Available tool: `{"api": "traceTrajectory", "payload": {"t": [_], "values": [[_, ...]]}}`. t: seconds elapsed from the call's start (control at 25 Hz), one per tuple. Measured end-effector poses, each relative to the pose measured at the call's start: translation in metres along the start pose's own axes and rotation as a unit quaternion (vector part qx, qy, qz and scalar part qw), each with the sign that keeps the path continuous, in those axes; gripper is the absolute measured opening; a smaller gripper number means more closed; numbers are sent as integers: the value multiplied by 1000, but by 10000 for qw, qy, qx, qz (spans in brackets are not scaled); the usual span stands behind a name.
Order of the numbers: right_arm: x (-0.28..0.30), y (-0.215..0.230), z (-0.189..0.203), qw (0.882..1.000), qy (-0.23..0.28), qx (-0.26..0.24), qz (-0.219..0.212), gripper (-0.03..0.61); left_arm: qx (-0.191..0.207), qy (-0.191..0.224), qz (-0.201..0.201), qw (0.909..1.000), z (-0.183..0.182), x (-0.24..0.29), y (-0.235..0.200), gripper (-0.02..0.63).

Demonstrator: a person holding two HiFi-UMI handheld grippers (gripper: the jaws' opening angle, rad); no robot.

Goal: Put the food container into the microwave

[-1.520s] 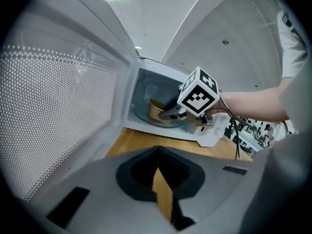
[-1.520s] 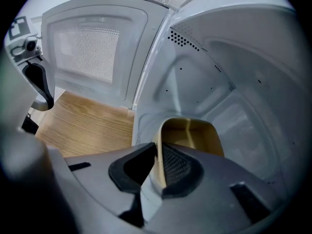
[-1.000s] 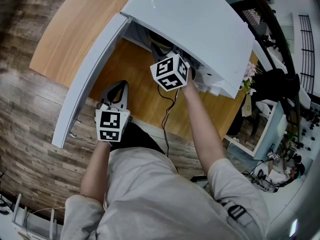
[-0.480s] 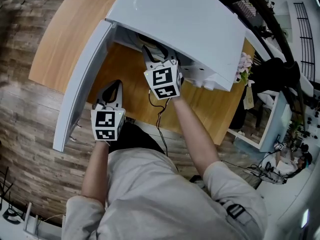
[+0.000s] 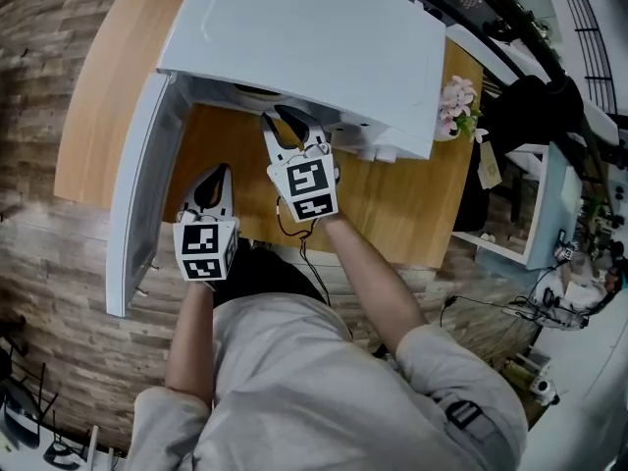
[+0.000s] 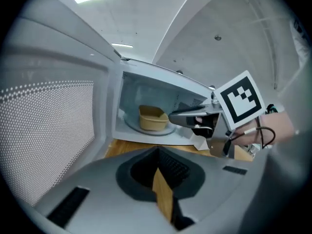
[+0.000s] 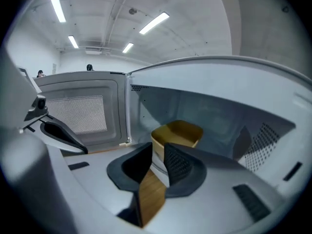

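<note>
Container (image 6: 152, 118) inside microwave (image 5: 314, 37), on turntable (image 6: 132, 126). Right gripper (image 7: 158, 152) just outside microwave mouth, jaws slightly apart, empty. Left gripper (image 6: 157, 154) beside microwave door (image 5: 137, 194), jaws together, empty.

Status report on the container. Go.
Left gripper shut, empty, beside the open door. Right gripper open, empty, at the microwave mouth. Food container inside on the turntable. Nothing blocking.
</note>
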State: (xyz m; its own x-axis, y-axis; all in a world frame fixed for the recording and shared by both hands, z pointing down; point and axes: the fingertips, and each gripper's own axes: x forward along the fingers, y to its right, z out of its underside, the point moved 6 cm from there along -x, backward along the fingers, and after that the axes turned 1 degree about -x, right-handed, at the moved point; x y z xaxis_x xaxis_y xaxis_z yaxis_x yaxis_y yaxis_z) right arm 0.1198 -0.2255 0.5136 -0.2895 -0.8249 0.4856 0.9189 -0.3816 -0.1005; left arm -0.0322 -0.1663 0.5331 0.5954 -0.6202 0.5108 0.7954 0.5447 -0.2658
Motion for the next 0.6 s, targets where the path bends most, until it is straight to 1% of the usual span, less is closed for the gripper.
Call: {"api": "traceTrajectory", "payload": {"t": [0.12, 0.36, 0.48, 0.6], "values": [[-14, 0, 9, 9996, 7, 272, 117, 57, 118, -15, 71, 9999, -7, 5, 4, 11], [-42, 0, 30, 9974, -54, 651, 311, 5, 261, -151, 271, 9992, -10, 15, 20, 11], [-55, 3, 39, 9952, -76, 891, 401, 5, 418, -228, 406, 9980, -13, 19, 29, 11], [-67, 6, 44, 9940, -70, 985, 478, 5, 538, -283, 530, 9967, -15, 19, 38, 11]]}}
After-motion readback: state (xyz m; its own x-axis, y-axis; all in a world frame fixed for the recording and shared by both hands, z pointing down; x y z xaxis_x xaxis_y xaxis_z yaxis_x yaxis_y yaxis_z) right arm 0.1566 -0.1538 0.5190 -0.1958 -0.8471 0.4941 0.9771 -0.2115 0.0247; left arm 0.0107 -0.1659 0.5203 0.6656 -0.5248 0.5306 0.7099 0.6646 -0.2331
